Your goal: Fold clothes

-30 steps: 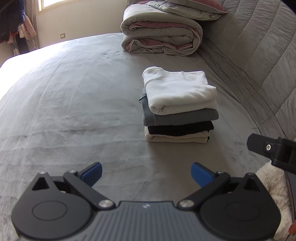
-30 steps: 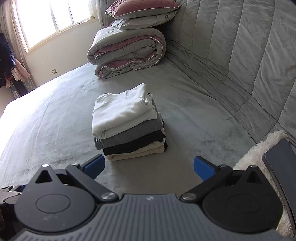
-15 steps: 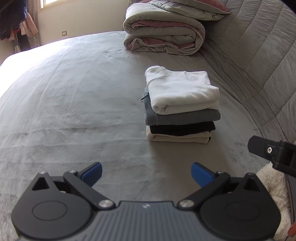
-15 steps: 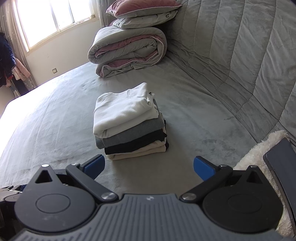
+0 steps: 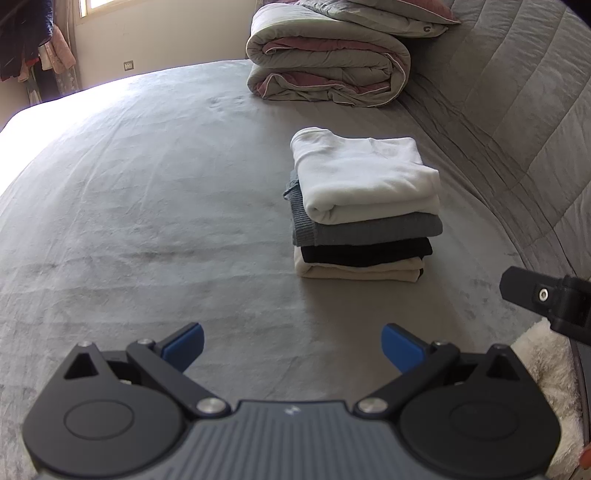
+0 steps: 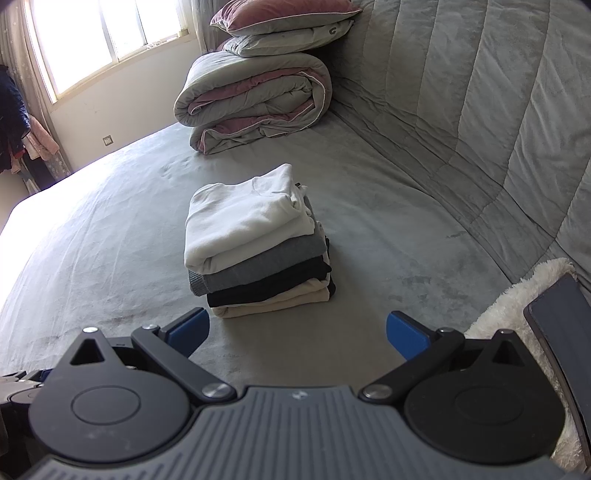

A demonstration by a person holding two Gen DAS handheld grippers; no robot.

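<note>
Left tongs (image 5: 291, 345) spread wide, empty, hovering over grey bed (image 5: 147, 221) | right tongs (image 6: 297, 332) spread wide too, nothing gripped | folded stack (image 6: 255, 243) sitting on bed just ahead: white top (image 5: 362, 177), grey, black, cream underneath | rolled duvet (image 6: 255, 99) well behind, near headboard | fluffy white throw (image 6: 517, 306) at right edge

A grey bed (image 6: 92, 236) is spread ahead of the jaws. Far beyond them a rolled grey-and-pink duvet (image 6: 255, 99) is laid, with two pillows (image 6: 284, 22) stacked on it. A quilted headboard (image 6: 480, 92) is seen to their right, and a white fluffy rug (image 6: 506, 314) just beside them.
</note>
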